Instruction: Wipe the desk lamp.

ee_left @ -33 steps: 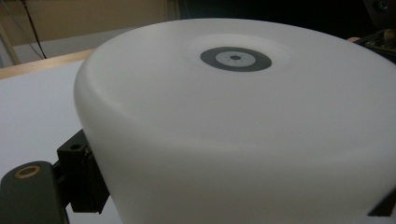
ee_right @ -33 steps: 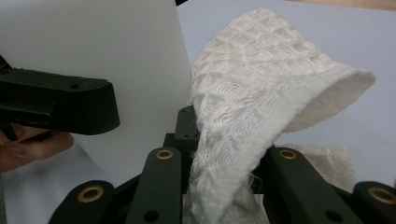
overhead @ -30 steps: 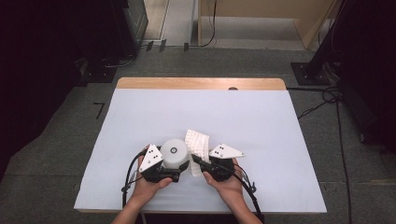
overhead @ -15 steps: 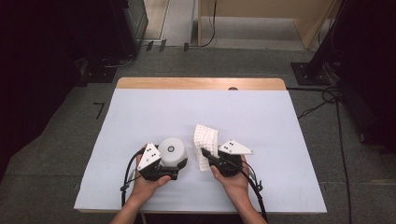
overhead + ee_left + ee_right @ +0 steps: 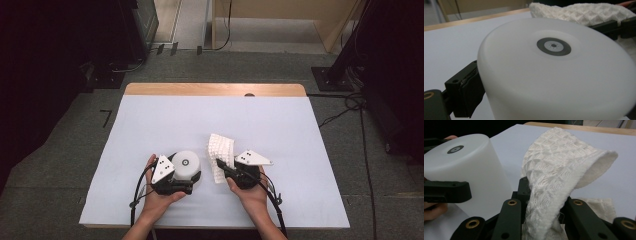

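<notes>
the left gripper (image 5: 186,181) was clamped on the white cylinder (image 5: 185,165), which stood upright on the tabletop (image 5: 280,125) at near centre-left. the right gripper (image 5: 223,166) had its jaws pinched together on the white waffle-weave cloth (image 5: 221,150), held raised just right of the cylinder, apart from it. the step in hand appeared to be wiping the cylinder. the next move called for bringing the cloth left against the cylinder wall while the left grip steadied it.
</notes>
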A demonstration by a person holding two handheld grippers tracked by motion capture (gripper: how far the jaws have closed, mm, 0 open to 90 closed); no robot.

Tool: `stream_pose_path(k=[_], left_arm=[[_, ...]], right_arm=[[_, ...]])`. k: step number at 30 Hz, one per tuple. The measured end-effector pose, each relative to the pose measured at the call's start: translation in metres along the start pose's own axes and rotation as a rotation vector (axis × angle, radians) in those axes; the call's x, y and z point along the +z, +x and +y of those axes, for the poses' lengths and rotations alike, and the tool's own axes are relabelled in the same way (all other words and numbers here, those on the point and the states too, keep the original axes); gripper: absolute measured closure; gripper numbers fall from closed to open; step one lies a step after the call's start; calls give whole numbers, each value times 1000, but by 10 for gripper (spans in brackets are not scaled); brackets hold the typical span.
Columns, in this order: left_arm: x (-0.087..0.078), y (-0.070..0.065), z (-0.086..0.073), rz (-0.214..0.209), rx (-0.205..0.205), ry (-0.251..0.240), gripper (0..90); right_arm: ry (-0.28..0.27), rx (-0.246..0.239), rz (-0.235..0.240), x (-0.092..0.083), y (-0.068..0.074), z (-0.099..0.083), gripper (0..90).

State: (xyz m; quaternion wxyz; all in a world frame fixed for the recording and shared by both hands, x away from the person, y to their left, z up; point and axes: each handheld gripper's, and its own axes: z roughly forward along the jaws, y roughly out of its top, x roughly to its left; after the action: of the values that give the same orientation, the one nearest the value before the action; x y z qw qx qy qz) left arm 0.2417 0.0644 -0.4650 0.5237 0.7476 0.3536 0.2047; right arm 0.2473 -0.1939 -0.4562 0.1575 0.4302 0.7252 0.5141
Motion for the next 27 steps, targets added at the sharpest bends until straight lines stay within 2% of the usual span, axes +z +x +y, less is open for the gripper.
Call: stream_pose_path(k=[2,5,6,8,9,10,12,14,16,20,24,27], left_arm=[[1,-10,-2,62,-4,5,22],[9,-21,-5,164,-10,70,24],[10,-23,-5,191,-19,77,40],[9,-22,-5,196,-27,78,71],[9,-22,-5,195,-13,72,76],[9,-22,-5,188,-4,73,80],[8,-15,-3,132,-4,79,82],[3,-3,0,42,-28,49,83],[-4,8,6,-39,-15,9,83],[-13,17,13,-104,27,-19,83],[-10,16,11,-117,39,-3,83],[-8,13,10,-145,28,-6,83]], right_arm=[[2,1,-1,0,-1,0,738],[3,-1,-2,1,-1,-1,738],[3,-2,-1,1,-1,-1,738],[3,-3,0,1,0,-1,738],[4,-6,0,1,0,-1,738],[5,-7,0,1,0,-1,738],[4,-5,4,1,1,-1,738],[0,-7,9,1,2,-1,738],[-1,-8,20,0,4,0,738],[-25,-9,62,-2,10,4,737],[-81,-31,130,-8,19,9,735],[-78,-47,143,-8,26,10,735]])
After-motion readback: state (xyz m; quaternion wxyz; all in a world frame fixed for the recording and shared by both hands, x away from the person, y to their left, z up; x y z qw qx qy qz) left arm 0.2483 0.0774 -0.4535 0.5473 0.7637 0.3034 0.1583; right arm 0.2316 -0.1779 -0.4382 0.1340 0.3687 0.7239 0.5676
